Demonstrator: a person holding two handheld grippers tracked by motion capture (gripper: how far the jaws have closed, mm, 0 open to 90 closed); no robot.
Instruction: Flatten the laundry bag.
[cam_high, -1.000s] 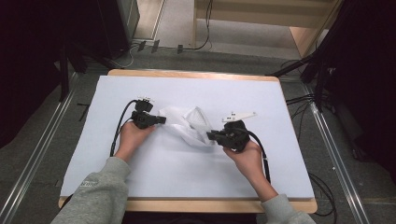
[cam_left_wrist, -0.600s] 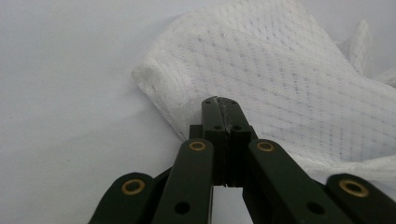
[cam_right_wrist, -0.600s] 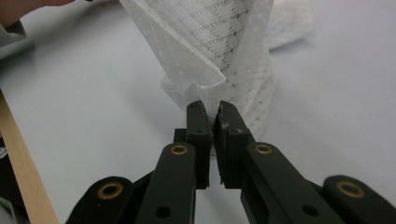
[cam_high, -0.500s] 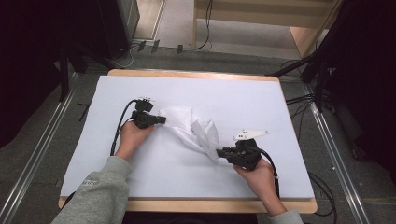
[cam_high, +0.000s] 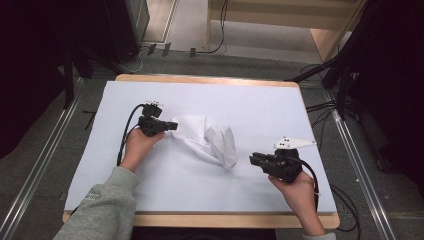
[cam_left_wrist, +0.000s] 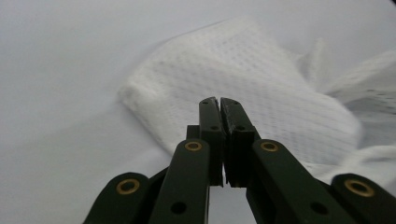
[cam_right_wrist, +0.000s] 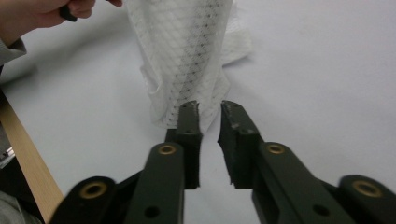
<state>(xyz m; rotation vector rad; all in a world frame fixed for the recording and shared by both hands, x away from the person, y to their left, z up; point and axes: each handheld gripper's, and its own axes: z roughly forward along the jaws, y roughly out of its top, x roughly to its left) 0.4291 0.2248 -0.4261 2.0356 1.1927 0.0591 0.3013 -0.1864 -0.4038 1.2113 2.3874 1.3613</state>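
Stretching diagonally from the pinching left gripper (cam_high: 172, 125), the cloth (cam_high: 210, 142) points toward the slightly parted right gripper (cam_high: 253, 160).

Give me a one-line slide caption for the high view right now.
Left gripper pinches one end of a crumpled white mesh cloth on the white-covered table; right gripper waits beside it.

Overhead cam looked down over the whole table (cam_high: 210, 95) from the person's side. Both gripper cams sat way closer, low, facing the same white cloth (cam_high: 207, 140) from opposite ends.
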